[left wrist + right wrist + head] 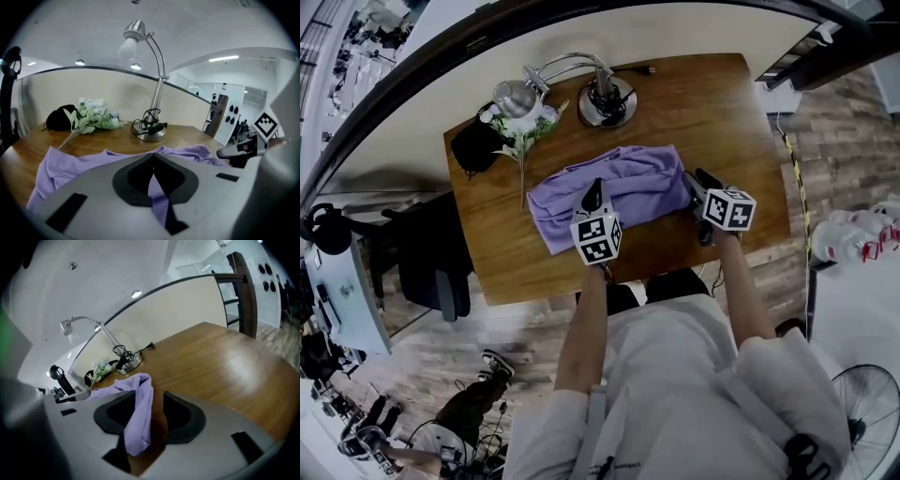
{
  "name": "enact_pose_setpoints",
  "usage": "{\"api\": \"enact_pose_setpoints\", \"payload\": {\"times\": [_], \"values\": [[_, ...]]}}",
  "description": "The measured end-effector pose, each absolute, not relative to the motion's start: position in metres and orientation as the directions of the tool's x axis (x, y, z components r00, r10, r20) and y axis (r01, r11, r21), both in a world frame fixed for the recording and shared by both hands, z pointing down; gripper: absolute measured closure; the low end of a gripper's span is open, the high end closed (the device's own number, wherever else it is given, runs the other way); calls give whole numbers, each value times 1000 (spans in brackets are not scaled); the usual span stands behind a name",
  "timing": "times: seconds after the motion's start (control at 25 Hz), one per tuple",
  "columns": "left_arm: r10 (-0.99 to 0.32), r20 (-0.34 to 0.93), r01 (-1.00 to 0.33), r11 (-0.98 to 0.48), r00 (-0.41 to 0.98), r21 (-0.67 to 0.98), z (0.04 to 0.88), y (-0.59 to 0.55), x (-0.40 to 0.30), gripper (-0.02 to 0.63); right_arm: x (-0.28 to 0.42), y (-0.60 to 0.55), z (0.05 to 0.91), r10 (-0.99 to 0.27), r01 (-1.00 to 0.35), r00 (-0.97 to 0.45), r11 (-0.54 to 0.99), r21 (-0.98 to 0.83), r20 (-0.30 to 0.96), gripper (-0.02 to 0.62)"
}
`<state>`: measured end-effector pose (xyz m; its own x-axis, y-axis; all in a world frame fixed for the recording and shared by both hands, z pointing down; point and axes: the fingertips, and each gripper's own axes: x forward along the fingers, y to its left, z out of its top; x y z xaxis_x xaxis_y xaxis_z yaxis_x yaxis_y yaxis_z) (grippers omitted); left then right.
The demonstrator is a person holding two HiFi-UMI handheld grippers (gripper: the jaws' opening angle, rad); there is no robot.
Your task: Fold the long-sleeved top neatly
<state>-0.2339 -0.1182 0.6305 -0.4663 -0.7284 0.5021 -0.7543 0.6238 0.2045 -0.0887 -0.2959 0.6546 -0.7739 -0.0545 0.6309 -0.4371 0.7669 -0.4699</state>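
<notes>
Here, left claw (pixel 153 161) pinches the purple top (pixel 637 187), right claw (pixel 150 399) gapes around its fold, sleeves hidden.

Office, desk lamp (pixel 607 105), swivel chair (pixel 431 272)

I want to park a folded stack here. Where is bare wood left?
The table is bare at its right end, between the purple top and the edge. A narrower strip lies near-left, before the top. The back-left is crowded: lamp, flowers, a black object.
</notes>
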Motion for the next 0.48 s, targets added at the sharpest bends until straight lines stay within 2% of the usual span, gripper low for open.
{"api": "enact_pose_setpoints", "payload": {"times": [0.12, 0.32, 0.48], "values": [[-707, 555, -754, 625, -438, 203, 648, -129, -228, 583, -101, -294, 654, 11, -422, -781, 727, -542, 624, 357], [-669, 612, -753, 635, -422, 173, 668, -131, -223, 583, -71, -285, 651, -7, -492, -766, 651, -578, 643, 344], [-630, 664, -751, 642, -403, 154, 679, -135, -224, 583, -36, -262, 660, 14, -545, -770, 504, -670, 638, 334]]}}
